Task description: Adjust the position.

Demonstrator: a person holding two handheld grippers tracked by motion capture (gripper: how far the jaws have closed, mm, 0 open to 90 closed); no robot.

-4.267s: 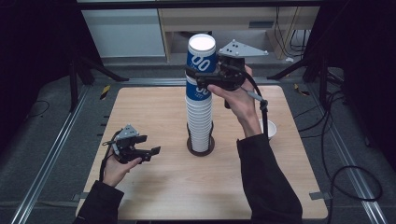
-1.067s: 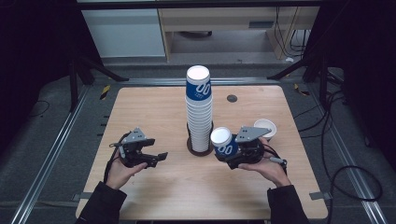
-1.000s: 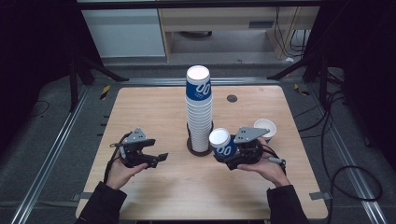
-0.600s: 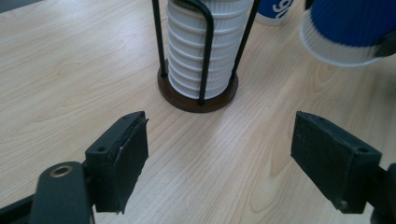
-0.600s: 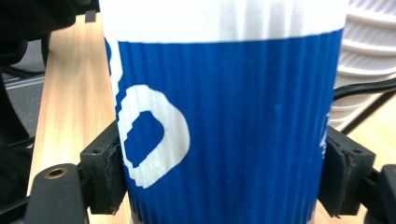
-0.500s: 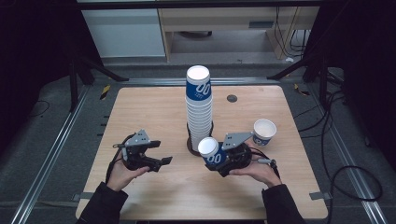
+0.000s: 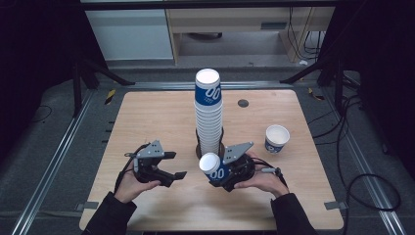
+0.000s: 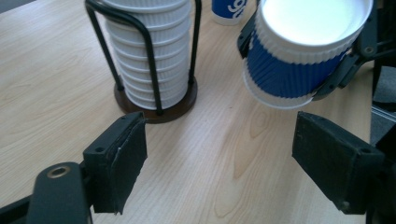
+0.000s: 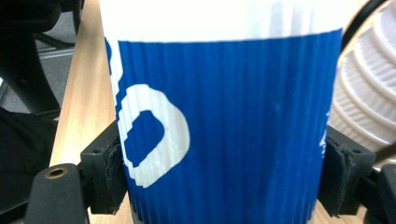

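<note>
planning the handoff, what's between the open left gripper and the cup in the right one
Nothing: the high view shows bare table between left gripper and held cup.

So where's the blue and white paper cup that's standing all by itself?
The lone blue and white paper cup stands upright on the wooden table's right side in the high view, right of the tall cup stack.

A light wooden table (image 7: 147,117) stands on grey floor (image 7: 54,147) before pale cabinets (image 7: 132,29), dim surroundings.
</note>
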